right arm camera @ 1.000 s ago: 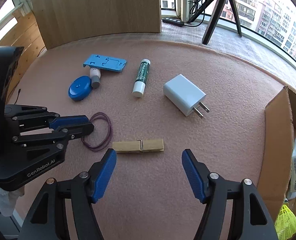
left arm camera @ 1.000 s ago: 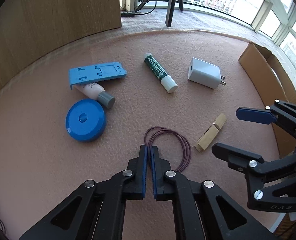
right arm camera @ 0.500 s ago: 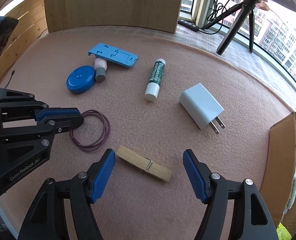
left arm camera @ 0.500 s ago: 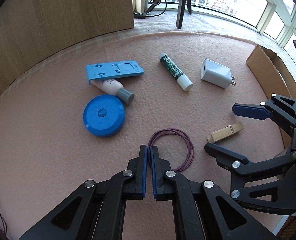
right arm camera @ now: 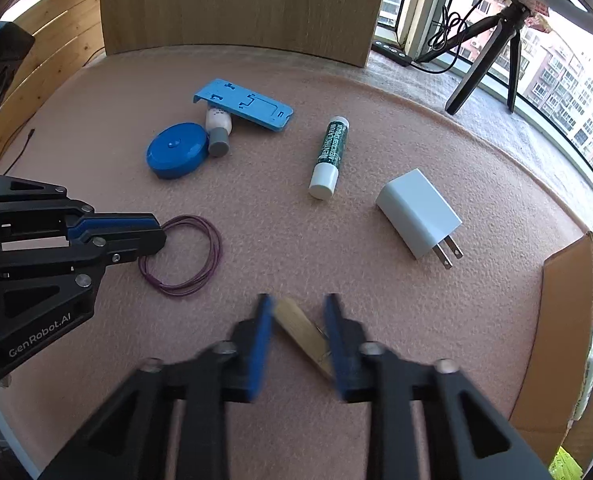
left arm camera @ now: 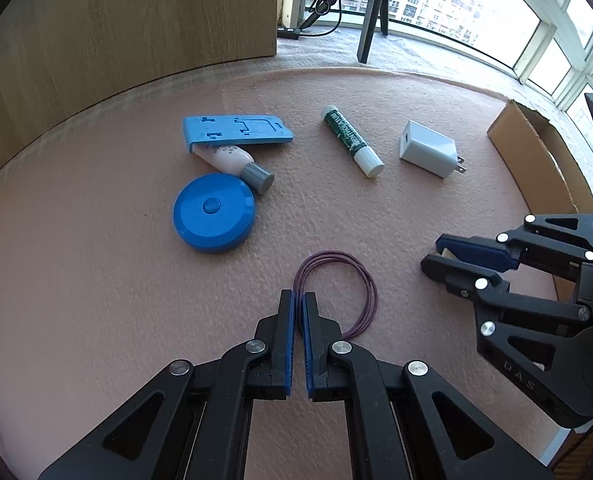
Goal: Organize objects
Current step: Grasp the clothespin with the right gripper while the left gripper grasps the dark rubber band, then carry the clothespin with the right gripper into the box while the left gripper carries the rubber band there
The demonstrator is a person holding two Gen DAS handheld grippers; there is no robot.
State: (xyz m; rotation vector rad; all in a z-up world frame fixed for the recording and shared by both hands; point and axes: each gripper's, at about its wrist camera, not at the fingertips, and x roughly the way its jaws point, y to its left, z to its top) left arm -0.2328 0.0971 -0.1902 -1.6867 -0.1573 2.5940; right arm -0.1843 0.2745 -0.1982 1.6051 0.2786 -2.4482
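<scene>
Pinching the near edge of a purple loop of cord (left arm camera: 338, 288), the left tool (left arm camera: 299, 300) has its jaws together on it, the loop lying flat on the pink table (left arm camera: 96, 280). The right tool (right arm camera: 298, 308) has just been closing, its blurred jaws around a wooden clothespin (right arm camera: 300, 330) that lies slanted between them. Farther off lie a white charger (right arm camera: 418, 214), a green tube (right arm camera: 330, 156) and a blue round case (right arm camera: 176, 152).
</scene>
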